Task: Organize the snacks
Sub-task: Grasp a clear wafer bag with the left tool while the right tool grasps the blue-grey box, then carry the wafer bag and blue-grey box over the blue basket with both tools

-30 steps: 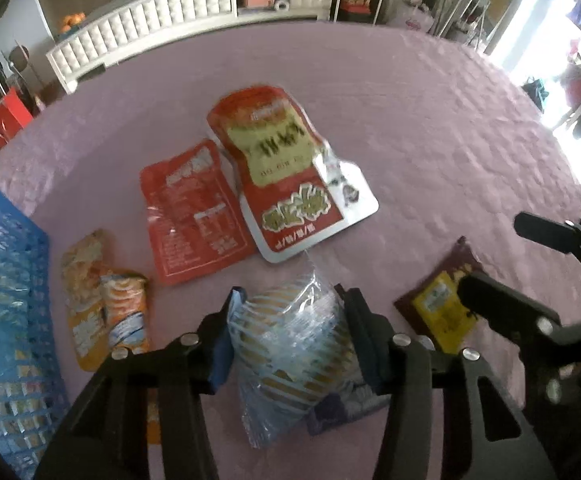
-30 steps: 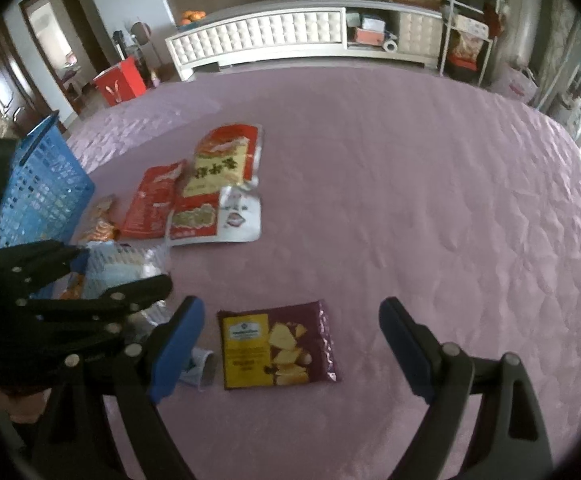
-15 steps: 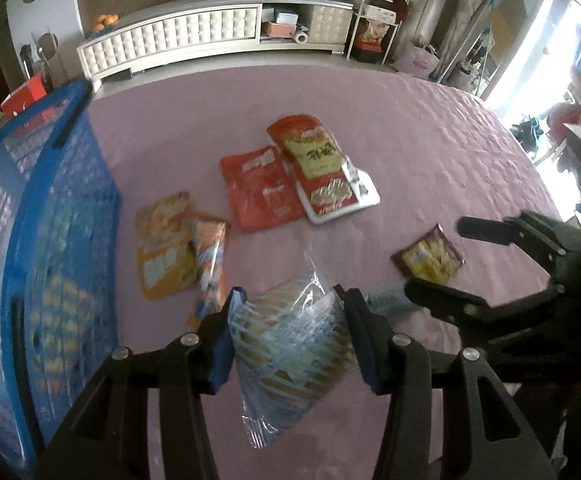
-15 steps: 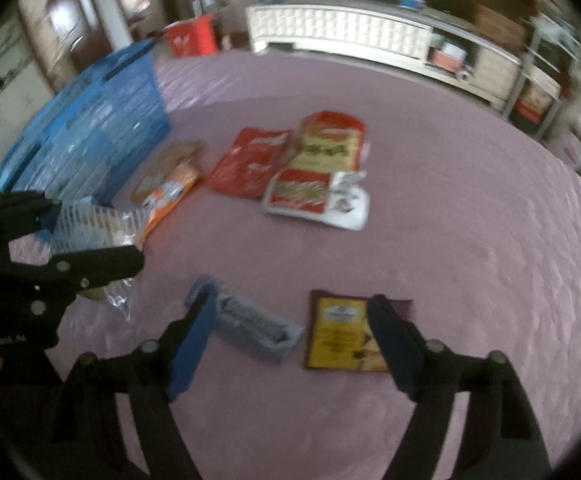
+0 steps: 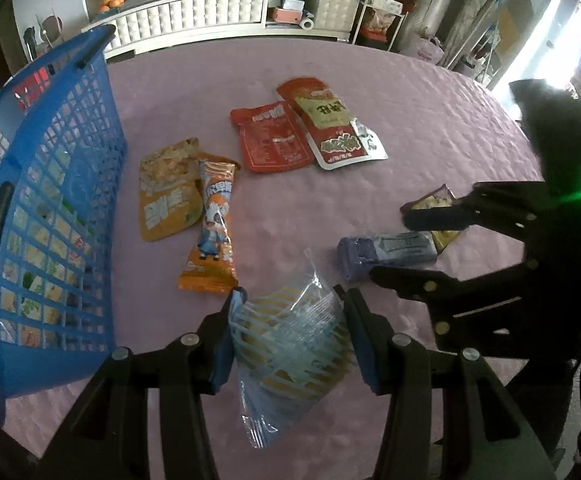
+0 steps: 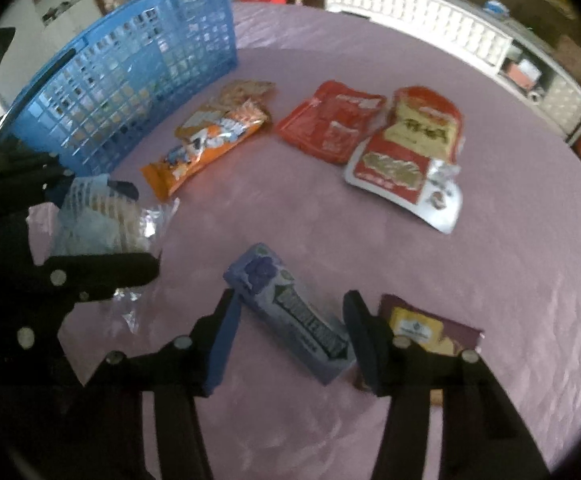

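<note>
seven snacks (image 5: 213, 224): one pinched in left hand-held gripper (image 5: 290, 334); right hand-held gripper (image 6: 290, 338) closing, spread.

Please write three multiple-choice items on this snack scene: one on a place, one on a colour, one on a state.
1. Where does the blue basket stand relative to the orange packets?
A. to their left
B. to their right
C. on top of them

2. What colour is the cover on which the snacks lie?
A. green
B. pinkish purple
C. white

3. What is the left gripper doing?
A. hanging empty
B. gripping a clear striped bag
C. gripping a red pouch

Answers:
1 A: the left wrist view shows the basket at the left edge.
2 B: seen in both views.
3 B: its pads press the bag's sides.
</note>
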The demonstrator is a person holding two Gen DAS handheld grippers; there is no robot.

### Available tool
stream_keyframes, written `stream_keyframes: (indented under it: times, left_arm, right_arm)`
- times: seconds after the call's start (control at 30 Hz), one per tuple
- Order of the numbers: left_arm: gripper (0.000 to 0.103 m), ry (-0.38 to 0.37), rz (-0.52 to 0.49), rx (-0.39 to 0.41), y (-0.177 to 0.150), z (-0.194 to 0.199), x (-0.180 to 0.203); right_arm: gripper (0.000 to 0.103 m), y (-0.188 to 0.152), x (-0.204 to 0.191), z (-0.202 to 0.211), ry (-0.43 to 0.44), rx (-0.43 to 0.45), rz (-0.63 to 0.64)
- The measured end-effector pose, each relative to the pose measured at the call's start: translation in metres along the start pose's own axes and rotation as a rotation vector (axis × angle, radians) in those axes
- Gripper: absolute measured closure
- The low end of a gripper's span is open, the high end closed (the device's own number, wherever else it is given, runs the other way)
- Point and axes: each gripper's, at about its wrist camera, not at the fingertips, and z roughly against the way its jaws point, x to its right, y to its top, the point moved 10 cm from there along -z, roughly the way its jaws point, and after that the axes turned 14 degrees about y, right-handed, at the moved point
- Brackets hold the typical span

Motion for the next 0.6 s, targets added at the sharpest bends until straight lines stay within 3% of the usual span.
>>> stream_keyframes:
  times: [0.1, 0.23, 0.37, 0.6]
  left_arm:
    - [0.056, 0.007, -0.013, 0.001, -0.002, -0.004, 0.002]
    - [0.056, 0.009, -0.014, -0.012, -0.006, -0.009, 0.002]
    - [0.056, 0.006, -0.011, -0.015, -0.007, -0.008, 0.002]
    - [0.056, -0.012, -0.016, 0.058, 0.002, 0.028, 0.003]
  right_arm:
    - [0.048, 0.001, -0.003, -0.009, 0.01, -0.034, 0.06]
    - [0.063, 0.002, -0.004, -0.011, -0.006, -0.027, 0.079]
    - [0.066, -0.003, -0.006, 0.001, -0.003, 0.018, 0.045]
    - [0.069, 0.002, -0.028, 0.047, -0.042, 0.1, 0.013]
